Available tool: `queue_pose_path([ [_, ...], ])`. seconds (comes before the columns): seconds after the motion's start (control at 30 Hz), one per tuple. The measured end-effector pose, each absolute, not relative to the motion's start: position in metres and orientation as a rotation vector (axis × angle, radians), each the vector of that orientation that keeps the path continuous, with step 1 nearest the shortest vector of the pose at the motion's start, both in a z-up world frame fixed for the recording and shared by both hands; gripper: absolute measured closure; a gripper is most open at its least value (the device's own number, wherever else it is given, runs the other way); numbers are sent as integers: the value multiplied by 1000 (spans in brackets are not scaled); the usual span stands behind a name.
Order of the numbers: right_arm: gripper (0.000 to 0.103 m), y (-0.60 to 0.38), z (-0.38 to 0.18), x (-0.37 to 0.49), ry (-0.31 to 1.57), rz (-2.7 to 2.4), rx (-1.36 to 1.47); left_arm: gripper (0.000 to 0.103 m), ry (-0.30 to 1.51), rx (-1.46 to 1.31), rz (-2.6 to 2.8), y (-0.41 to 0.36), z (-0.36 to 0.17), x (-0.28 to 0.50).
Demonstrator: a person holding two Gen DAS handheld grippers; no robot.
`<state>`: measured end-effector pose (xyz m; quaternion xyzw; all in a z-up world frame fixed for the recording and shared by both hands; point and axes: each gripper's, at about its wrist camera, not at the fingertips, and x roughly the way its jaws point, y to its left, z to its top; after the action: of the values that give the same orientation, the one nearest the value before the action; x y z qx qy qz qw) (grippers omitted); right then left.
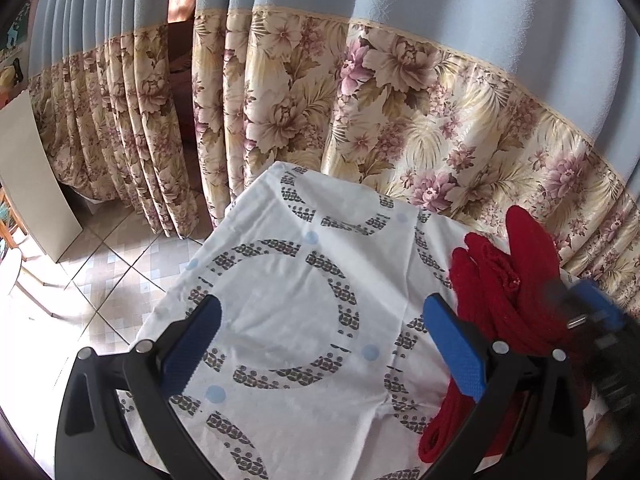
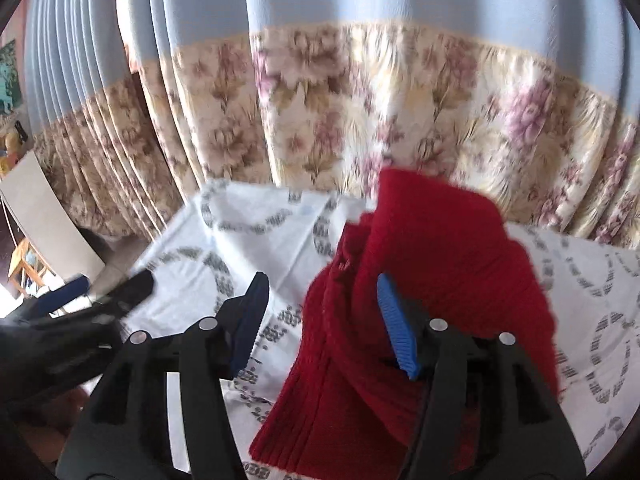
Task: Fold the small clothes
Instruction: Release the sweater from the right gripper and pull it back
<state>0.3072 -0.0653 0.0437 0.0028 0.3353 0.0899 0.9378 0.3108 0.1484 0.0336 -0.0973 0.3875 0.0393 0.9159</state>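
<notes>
A red knitted garment [image 2: 432, 272] lies bunched on a table covered with a white cloth printed with grey rings [image 1: 288, 300]. In the left wrist view the garment [image 1: 504, 280] lies at the right edge of the cloth. My left gripper [image 1: 320, 340] is open and empty, above the cloth, left of the garment. My right gripper [image 2: 320, 312] is open; its right finger [image 2: 396, 324] rests against the red knit, the left finger over bare cloth. The right gripper shows blurred in the left wrist view [image 1: 592, 316]; the left gripper shows blurred in the right wrist view [image 2: 100, 292].
A blue curtain with a floral lower band [image 1: 360, 100] hangs right behind the table. A tiled floor [image 1: 112, 280] and a leaning white board [image 1: 36, 176] are to the left. Wooden furniture [image 2: 24, 268] stands at the far left.
</notes>
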Motion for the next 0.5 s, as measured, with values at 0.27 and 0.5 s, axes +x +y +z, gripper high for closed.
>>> queue_pose_path([
  [0.27,32,-168,88,283,554,18,27,2,754,-105,-42,96,61,303],
  [0.5,24,-240,70,285,603,-72,34,1,762,46,-138,17,63,301],
])
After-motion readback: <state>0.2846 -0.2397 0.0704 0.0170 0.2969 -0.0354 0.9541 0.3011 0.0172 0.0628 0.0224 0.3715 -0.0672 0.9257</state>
